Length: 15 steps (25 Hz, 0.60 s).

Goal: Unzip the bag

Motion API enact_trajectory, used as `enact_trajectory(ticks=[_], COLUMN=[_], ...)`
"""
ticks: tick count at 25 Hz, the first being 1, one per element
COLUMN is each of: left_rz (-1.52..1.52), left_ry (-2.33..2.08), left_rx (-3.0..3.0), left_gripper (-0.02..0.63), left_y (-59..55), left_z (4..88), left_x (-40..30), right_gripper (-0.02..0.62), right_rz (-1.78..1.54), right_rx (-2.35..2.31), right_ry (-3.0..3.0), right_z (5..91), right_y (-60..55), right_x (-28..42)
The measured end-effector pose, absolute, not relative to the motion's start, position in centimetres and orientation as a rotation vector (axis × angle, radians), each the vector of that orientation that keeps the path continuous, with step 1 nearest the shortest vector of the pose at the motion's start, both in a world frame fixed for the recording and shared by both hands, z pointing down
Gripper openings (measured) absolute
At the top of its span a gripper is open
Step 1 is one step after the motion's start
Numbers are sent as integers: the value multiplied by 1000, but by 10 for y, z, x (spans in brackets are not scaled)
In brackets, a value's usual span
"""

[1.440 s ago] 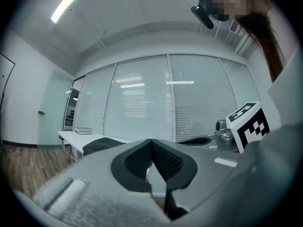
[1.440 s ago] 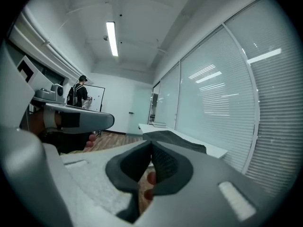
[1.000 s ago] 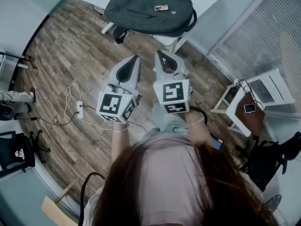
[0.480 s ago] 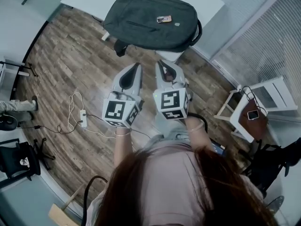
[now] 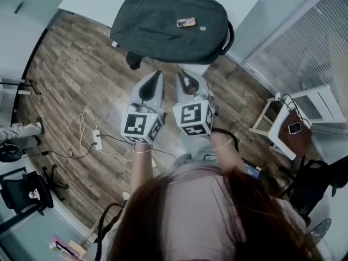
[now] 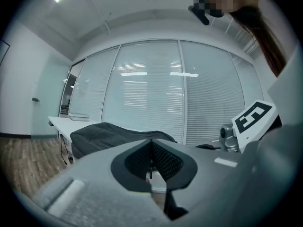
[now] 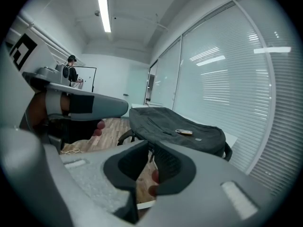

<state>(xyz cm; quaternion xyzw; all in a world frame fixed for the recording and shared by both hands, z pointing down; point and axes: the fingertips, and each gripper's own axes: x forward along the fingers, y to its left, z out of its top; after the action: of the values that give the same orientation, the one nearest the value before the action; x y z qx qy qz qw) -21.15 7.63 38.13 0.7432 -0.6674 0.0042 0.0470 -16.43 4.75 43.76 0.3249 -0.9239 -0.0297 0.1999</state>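
A dark grey backpack [image 5: 168, 23] lies flat on a white table [image 5: 247, 1] at the top of the head view, with a small tag [image 5: 186, 22] on its upper face. Both grippers are held side by side in the air in front of it, short of the table and not touching the bag. My left gripper [image 5: 159, 74] is shut with nothing in it. My right gripper [image 5: 181, 74] is also shut and empty. In the left gripper view the backpack [image 6: 109, 135] sits beyond the closed jaw tips [image 6: 151, 144]. The right gripper view shows the backpack [image 7: 175, 126] ahead of its tips [image 7: 151, 149].
A white cable and power strip [image 5: 95, 139] lie on the wood floor at left. A small white stand [image 5: 288, 129] with a phone on it is at right, beside window blinds. A black chair base [image 5: 27, 192] is at far left. A person [image 7: 72, 70] stands far off.
Both grippers have moved forward and lower toward the table, staying shut. The backpack now shows fuller and closer in the head view.
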Motion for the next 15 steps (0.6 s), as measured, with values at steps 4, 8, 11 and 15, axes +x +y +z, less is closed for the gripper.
enact_trajectory(ticks=[4,8,11,15], left_rz=[48,71,81,86], left_ry=[-2022,-2003,-1987,-1977], left_rx=[2269,2268,2273,2267], left_gripper=[9,9,9,9], left_y=[62,49,40,31], left_z=[394,408,417,425], left_x=[-222,-230,-234,-239], right_gripper=[44,48,49,54], right_rz=[-46,-18,0,28], right_rx=[918,936,953,965], right_ry=[-2562,-2544,-2529,-2512], right_z=[453,468,479,491], right_y=[35,24,18,13], right_x=[-174,-181,-186,-191])
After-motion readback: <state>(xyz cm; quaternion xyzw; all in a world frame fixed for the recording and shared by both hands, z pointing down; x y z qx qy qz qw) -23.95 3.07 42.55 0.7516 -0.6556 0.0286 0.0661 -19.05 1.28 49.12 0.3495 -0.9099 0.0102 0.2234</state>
